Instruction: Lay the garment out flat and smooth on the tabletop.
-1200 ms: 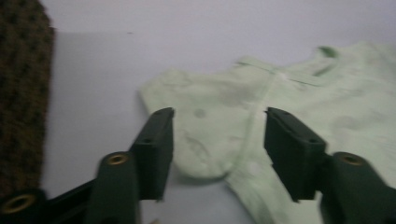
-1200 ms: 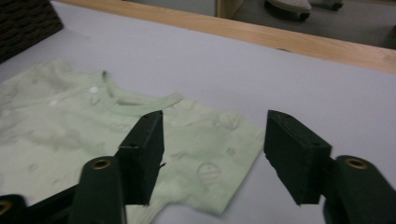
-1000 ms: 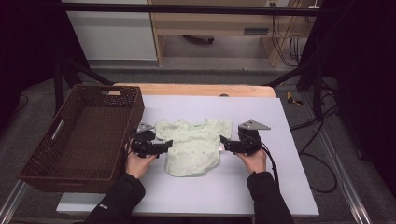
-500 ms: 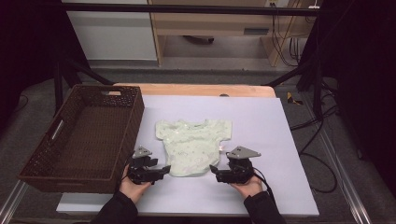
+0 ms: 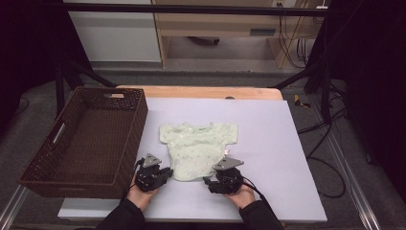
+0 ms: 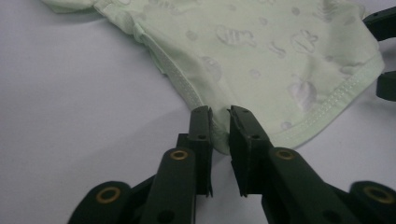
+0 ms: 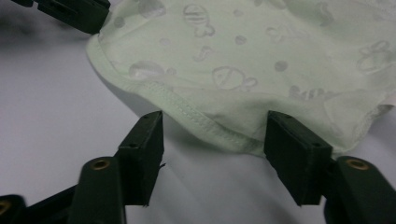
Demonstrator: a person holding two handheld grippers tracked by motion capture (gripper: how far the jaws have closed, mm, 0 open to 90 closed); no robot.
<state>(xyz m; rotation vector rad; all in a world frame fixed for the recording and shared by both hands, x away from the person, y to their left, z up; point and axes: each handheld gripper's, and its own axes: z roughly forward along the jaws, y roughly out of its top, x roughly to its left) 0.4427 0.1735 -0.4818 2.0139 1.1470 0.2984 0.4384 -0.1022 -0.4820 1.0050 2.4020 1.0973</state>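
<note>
The pale green shirt point(image 5: 198, 149) lies flat beside the wicker basket point(image 5: 86, 139), spread out since earlier. Both grippers have dropped to its near hem: left gripper point(image 6: 219, 122) has just closed, pinching the hem corner; right gripper point(image 7: 212, 140), closing, straddles the hem without gripping

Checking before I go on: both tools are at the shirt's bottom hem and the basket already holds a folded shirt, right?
Not quite. The basket holds nothing, as the high view shows. Both tools, left and right, are at the bottom hem of the shirt.
</note>
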